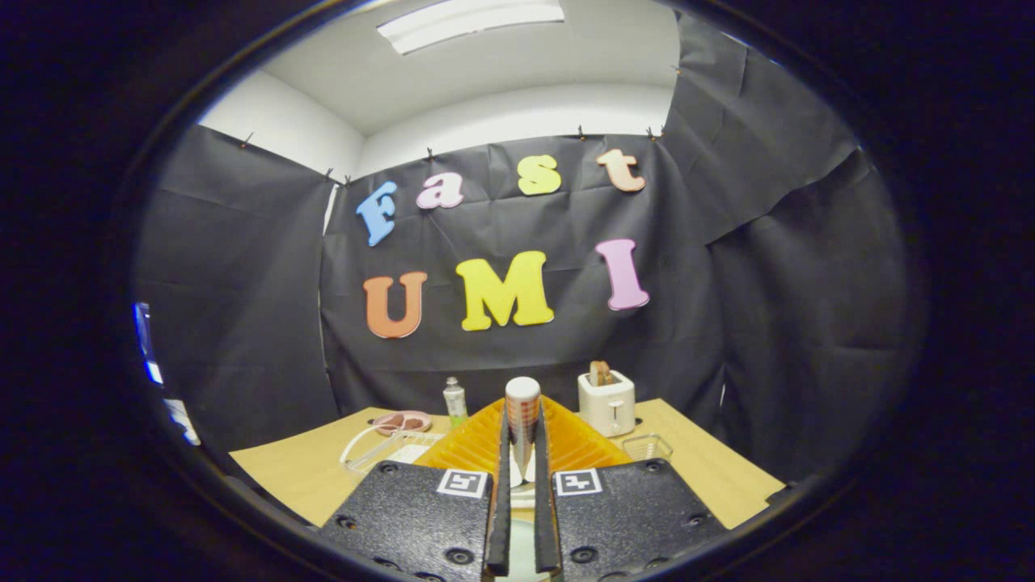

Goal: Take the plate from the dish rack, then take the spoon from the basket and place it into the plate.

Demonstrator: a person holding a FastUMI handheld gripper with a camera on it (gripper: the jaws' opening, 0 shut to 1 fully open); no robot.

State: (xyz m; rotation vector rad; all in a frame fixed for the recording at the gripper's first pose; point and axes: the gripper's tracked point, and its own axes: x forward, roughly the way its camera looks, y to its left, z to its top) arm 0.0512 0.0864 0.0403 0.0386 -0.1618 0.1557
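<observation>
My gripper (522,420) is shut on the spoon (522,398), which stands upright between the two black fingers (503,485). The spoon's rounded white end with an orange checked pattern sticks up past the fingertips, and a pale part of it shows low down between the fingers. The orange ribbed plate (578,443) spreads out on the wooden table directly behind and below the fingers, to both sides of them. The small wire basket (647,446) sits on the table right of the plate. The white wire dish rack (380,449) stands left of the plate.
A white toaster (606,404) with bread in it stands beyond the plate to the right. A small bottle (454,400) and a pink dish (402,421) sit at the back left near the rack. The table (299,473) ends at the black cloth wall.
</observation>
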